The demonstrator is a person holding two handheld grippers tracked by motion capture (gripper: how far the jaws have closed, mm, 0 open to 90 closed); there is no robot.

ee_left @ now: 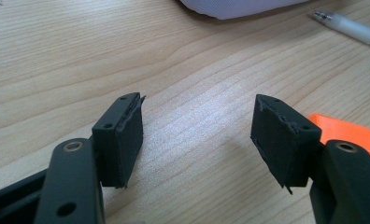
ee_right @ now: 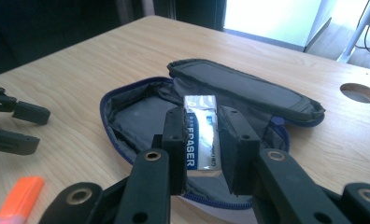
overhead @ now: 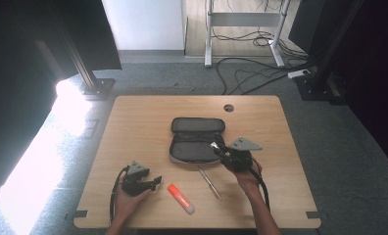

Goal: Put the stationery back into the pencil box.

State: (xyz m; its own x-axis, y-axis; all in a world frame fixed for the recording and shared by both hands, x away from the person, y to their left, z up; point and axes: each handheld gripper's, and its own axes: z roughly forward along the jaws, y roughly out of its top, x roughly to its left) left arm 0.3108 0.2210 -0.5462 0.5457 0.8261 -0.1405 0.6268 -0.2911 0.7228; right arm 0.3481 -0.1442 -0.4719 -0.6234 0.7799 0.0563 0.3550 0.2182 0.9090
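In the right gripper view I had the eraser (ee_right: 201, 133) clamped between the two black pads of the right gripper (ee_right: 201, 140), its silver-and-blue sleeve standing lengthwise between them at the centre of the frame. Behind it lay the open pencil case (ee_right: 136, 116), unzipped and folded flat, its dark lining spread across the middle of the frame and its lid (ee_right: 244, 88) reaching toward the upper right. The eraser sat over the case's open compartment; whether it touched the lining I could not tell.

In the high view the right gripper (overhead: 216, 147) showed right of centre, its tips over the right edge of the pencil case (overhead: 194, 139), which lay in the middle of the table (overhead: 133, 117). My left gripper (overhead: 155, 182) rested in the lower left of that frame, jaws spread and holding nothing. The left gripper view confirmed it: both pads (ee_left: 122, 140) stood well apart over bare wood.

An orange highlighter (overhead: 181, 198) lay near the bottom centre of the high view, just right of the left gripper, and its orange end (ee_left: 346, 133) showed beside the right-hand pad at the right edge of the left gripper view. A pen (overhead: 210, 183) lay between the highlighter and my right hand (overhead: 248, 178), below the case.
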